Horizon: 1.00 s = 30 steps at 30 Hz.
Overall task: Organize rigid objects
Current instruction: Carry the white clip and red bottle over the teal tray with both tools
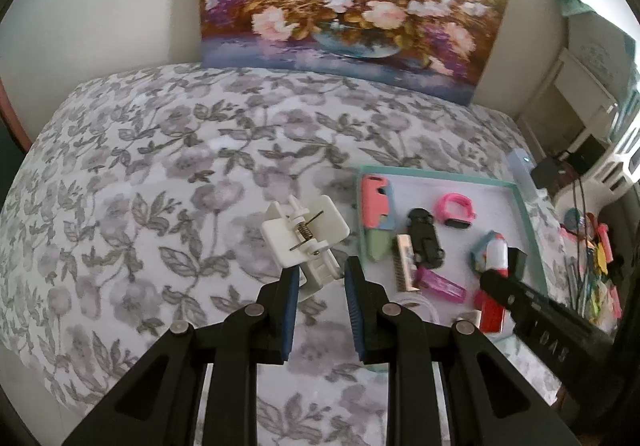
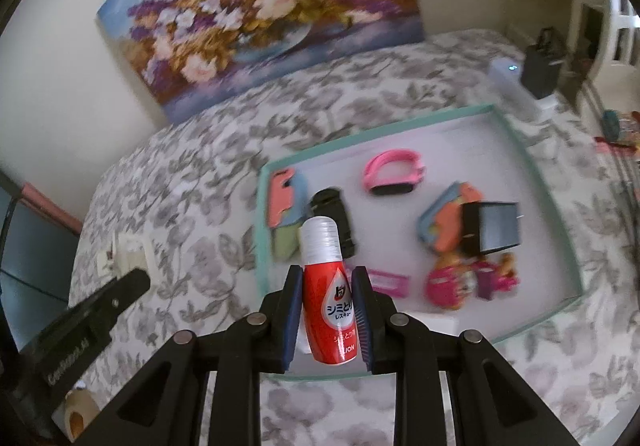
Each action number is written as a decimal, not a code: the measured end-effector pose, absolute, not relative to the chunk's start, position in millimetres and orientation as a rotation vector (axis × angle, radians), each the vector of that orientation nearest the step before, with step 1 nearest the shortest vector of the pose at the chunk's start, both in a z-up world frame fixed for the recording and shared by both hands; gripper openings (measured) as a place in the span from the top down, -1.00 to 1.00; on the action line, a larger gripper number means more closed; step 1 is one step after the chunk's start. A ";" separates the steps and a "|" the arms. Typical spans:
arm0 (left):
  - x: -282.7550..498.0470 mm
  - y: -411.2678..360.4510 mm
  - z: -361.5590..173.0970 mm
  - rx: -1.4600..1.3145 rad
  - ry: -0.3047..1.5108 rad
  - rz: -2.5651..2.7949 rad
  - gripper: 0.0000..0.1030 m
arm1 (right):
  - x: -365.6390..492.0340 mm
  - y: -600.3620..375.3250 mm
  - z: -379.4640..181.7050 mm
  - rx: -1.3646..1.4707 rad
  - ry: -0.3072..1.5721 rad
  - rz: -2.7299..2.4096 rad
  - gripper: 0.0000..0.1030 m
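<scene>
My left gripper is open over the floral bedspread, with a white spring clip lying just ahead of its left finger. My right gripper is shut on a red bottle with a clear cap, held above the near edge of a teal-rimmed white tray. The bottle and right gripper also show in the left wrist view. The tray holds a pink wristband, a black clip, pastel phone cases, a pink packet and a dark box.
A flower painting leans on the wall behind the bed. A white device with a light and a dark box stand past the tray. Colourful clutter lies off the bed's right side. The left gripper shows in the right wrist view.
</scene>
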<state>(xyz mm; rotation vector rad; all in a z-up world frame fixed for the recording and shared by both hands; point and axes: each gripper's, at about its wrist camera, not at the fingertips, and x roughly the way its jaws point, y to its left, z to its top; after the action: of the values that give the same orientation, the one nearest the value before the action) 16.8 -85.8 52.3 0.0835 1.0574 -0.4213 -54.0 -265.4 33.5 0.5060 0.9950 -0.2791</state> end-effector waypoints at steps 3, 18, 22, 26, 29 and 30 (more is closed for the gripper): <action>7.4 -100.4 51.5 0.100 1.051 -0.456 0.54 | -61.0 -280.6 34.9 0.525 0.977 -0.298 0.48; -17.4 -165.9 30.6 0.204 1.043 -0.541 0.53 | -78.0 -330.3 18.2 0.561 0.995 -0.355 0.49; -22.3 -176.0 27.8 0.227 1.036 -0.560 0.53 | -76.6 -331.0 16.2 0.557 1.006 -0.350 0.49; -23.7 -182.2 24.2 0.249 1.026 -0.566 0.53 | -76.3 -329.7 14.6 0.557 1.015 -0.348 0.49; -21.9 -183.5 19.7 0.248 1.037 -0.564 0.53 | -74.3 -328.0 10.6 0.555 1.032 -0.344 0.48; -21.3 -183.9 18.2 0.250 1.040 -0.564 0.53 | -73.7 -327.3 9.6 0.554 1.036 -0.342 0.48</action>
<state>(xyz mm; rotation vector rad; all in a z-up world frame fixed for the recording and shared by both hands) -21.3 -183.9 18.2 0.2495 1.0397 -0.5639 -73.7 -327.3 9.6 0.5541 1.0362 -0.3421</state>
